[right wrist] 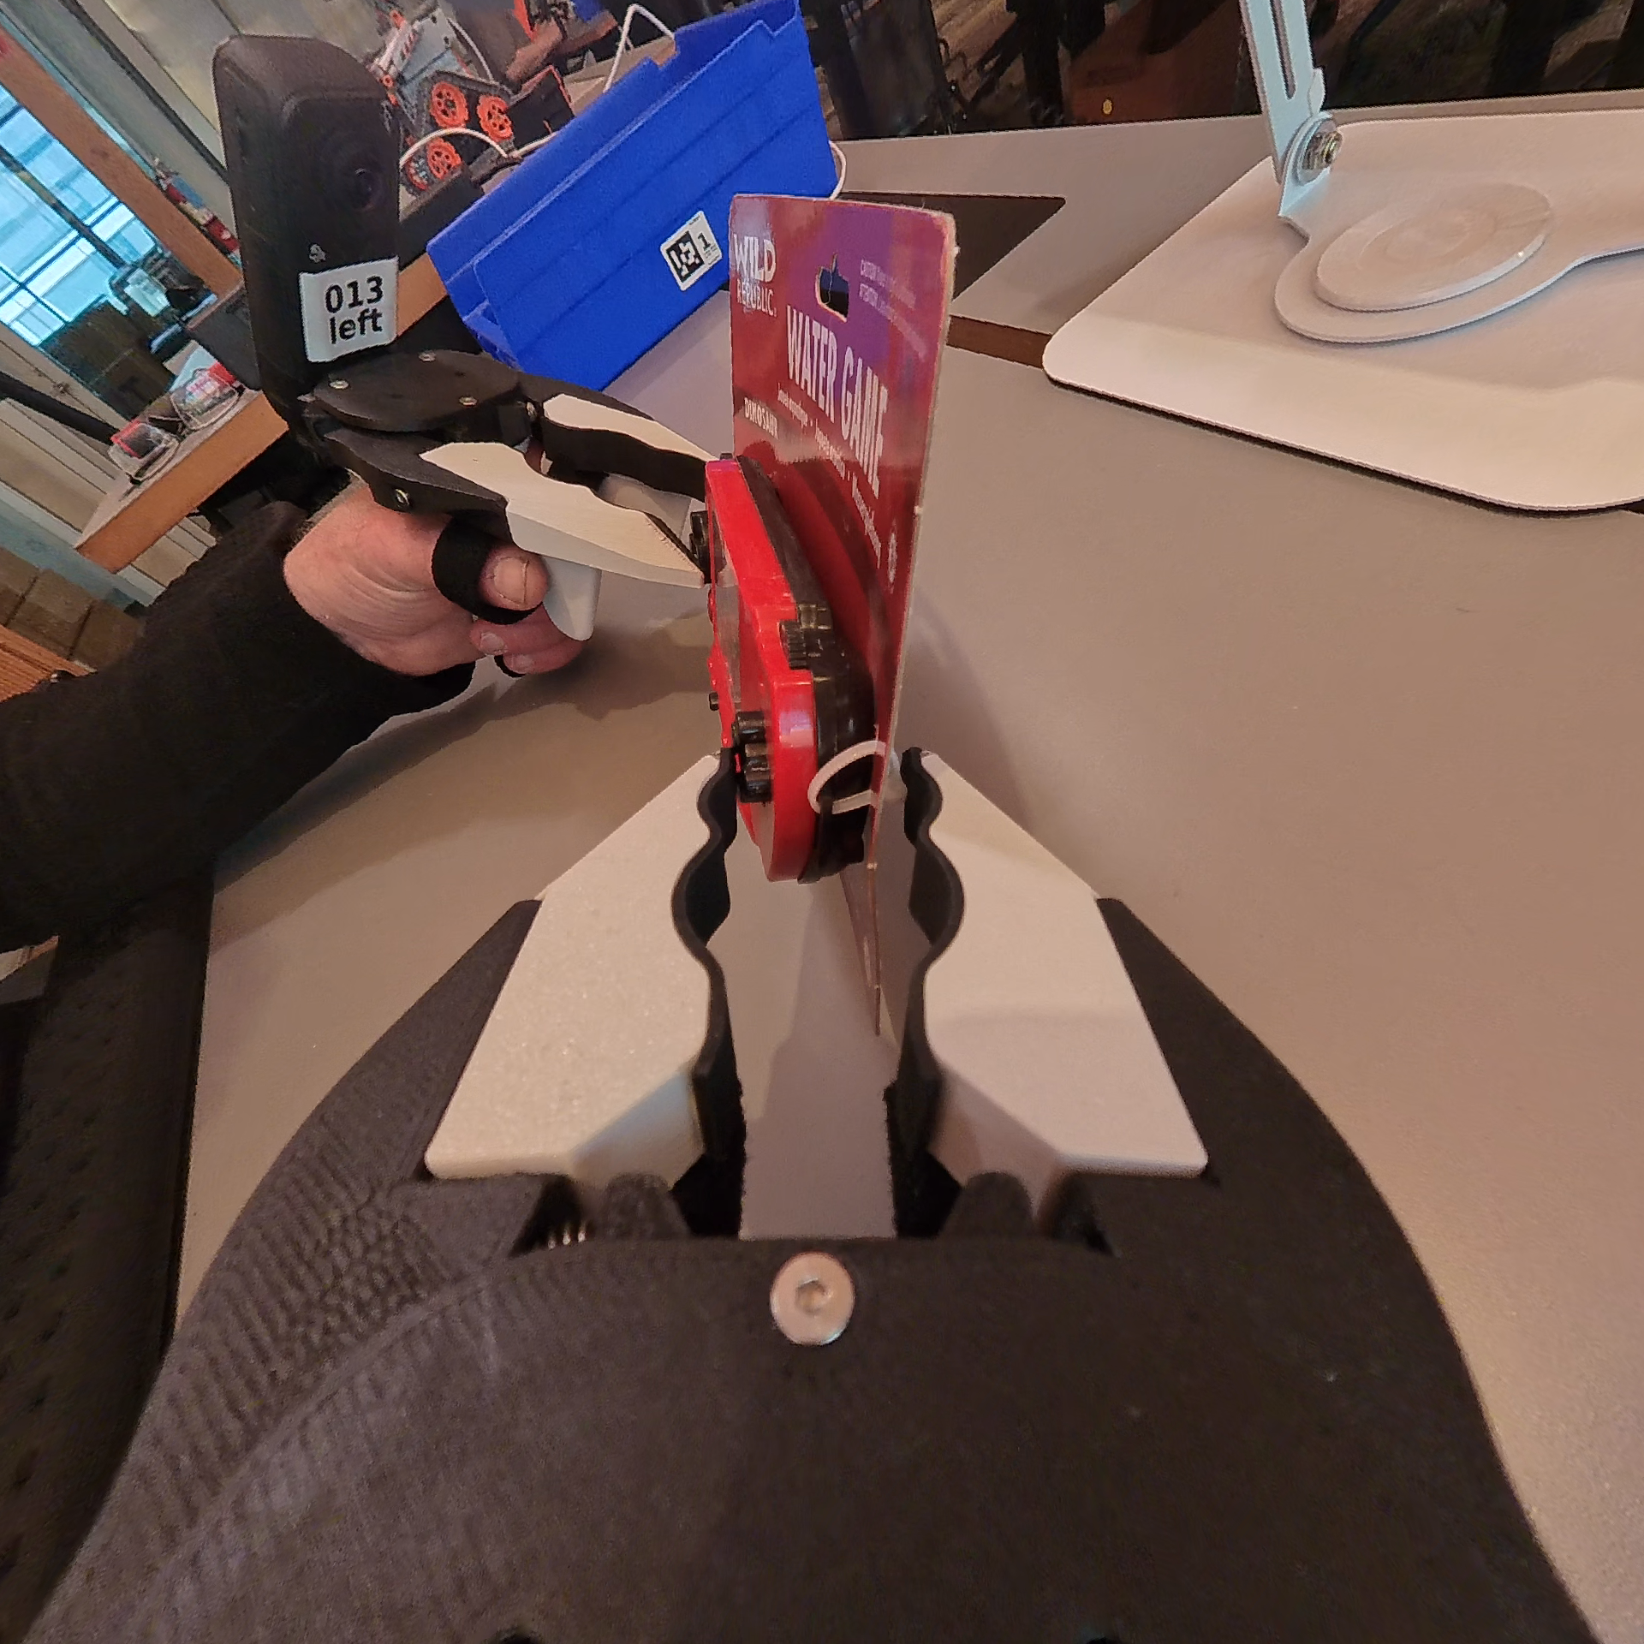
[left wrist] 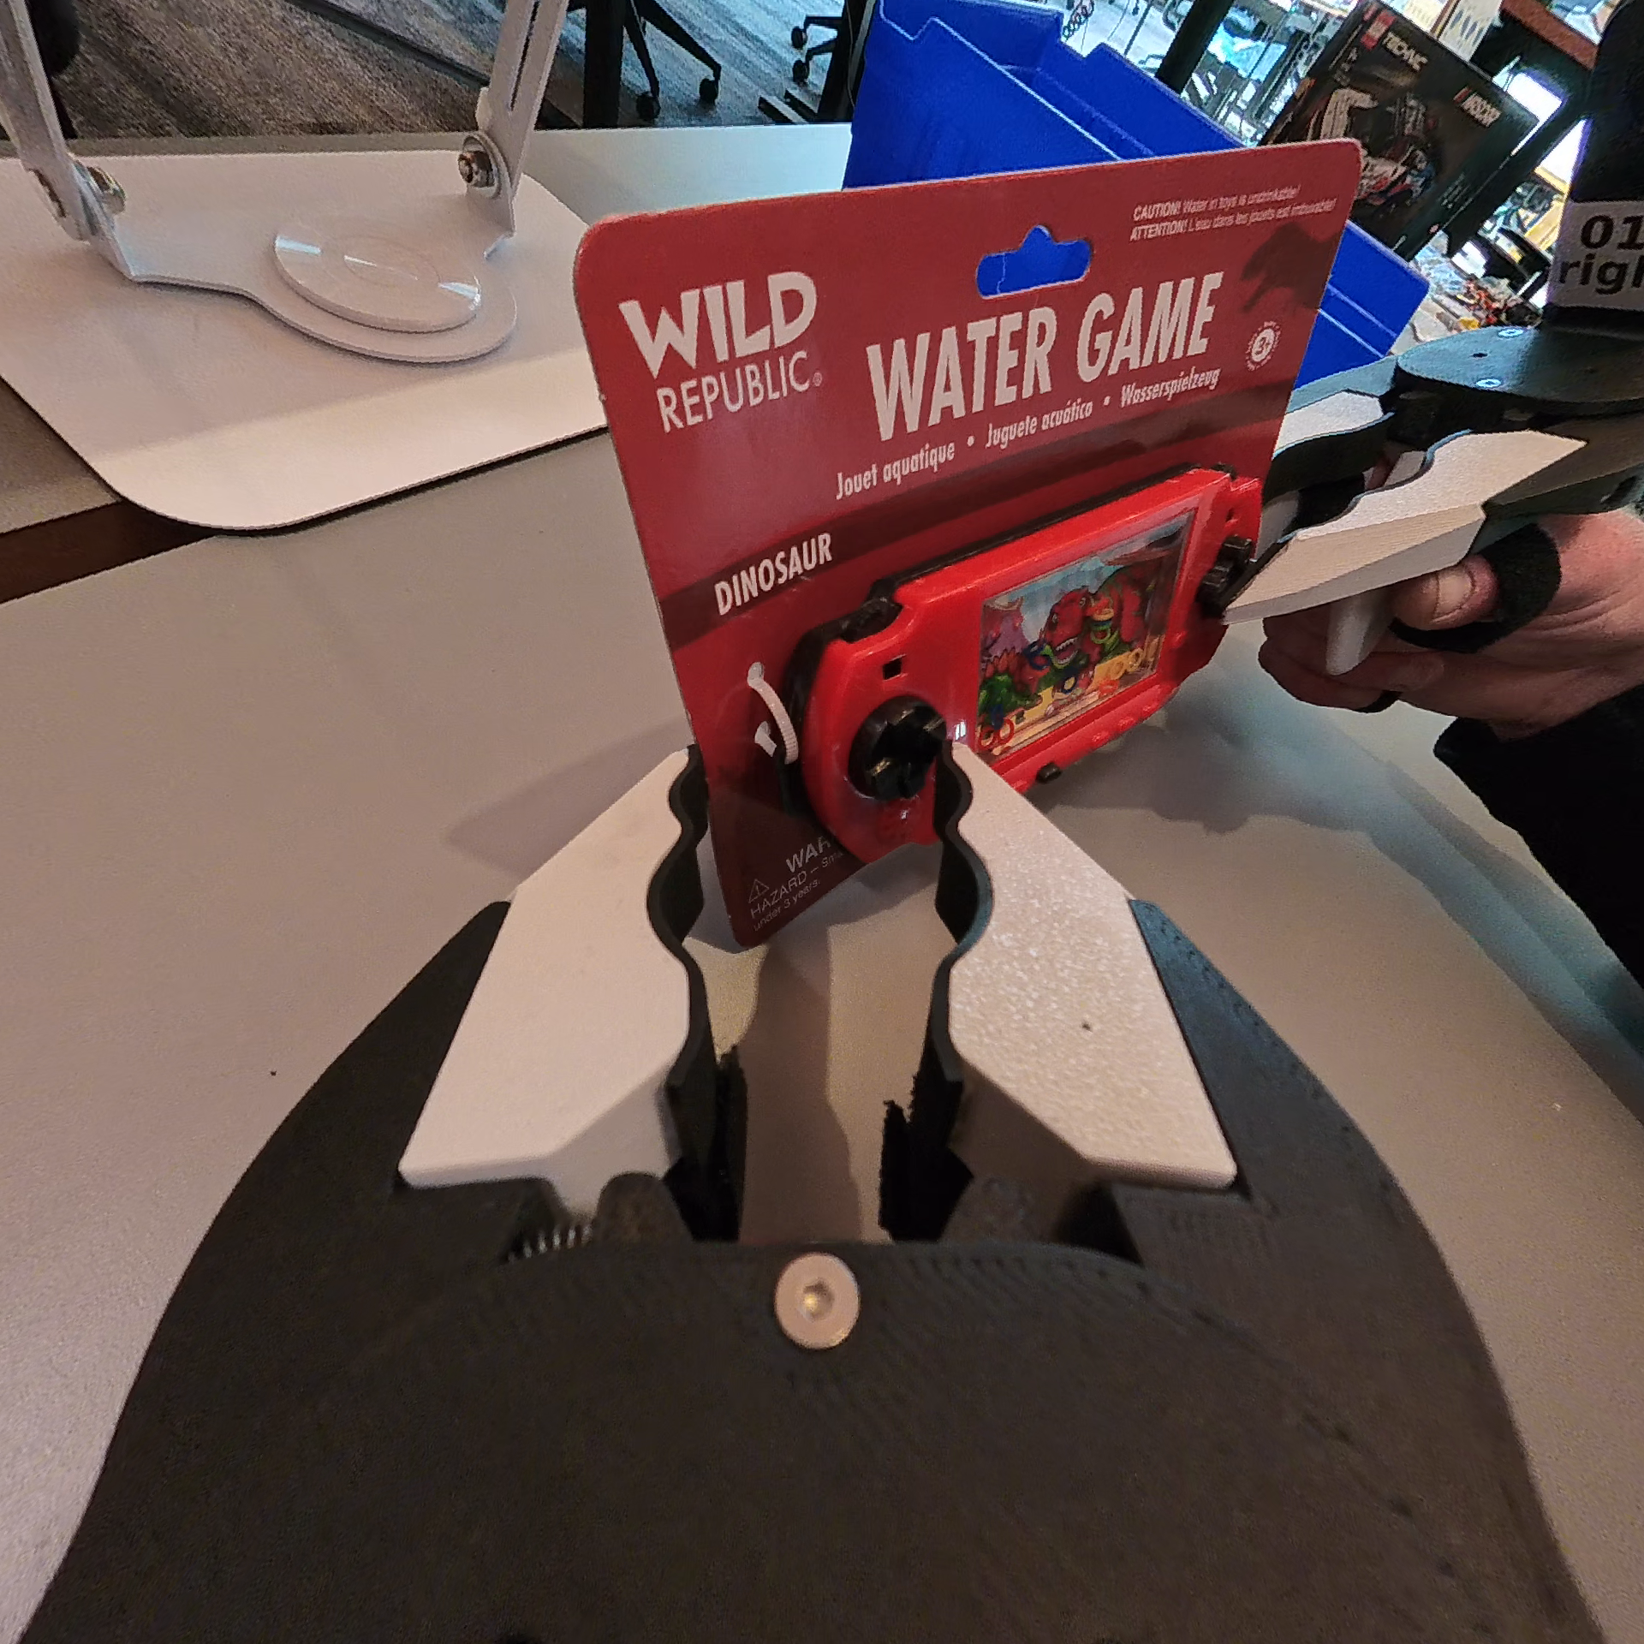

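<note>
L gripper (left wrist: pixel 823 756) & R gripper (right wrist: pixel 818 765) jaws both pinching upright red toy card (left wrist: pixel 961 427)

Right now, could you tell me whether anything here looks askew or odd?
Only the carded water game toy: it stands upright on edge, leaning slightly, rather than lying flat on the grey table. The left gripper and right gripper each straddle one end. No damage or spill shows.

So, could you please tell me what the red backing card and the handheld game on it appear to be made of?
The backing card looks like glossy printed cardboard: thin edge, slight sheen. The handheld game seems to be shiny moulded red plastic with black knobs and a clear window, fastened by a white plastic tie.
</note>
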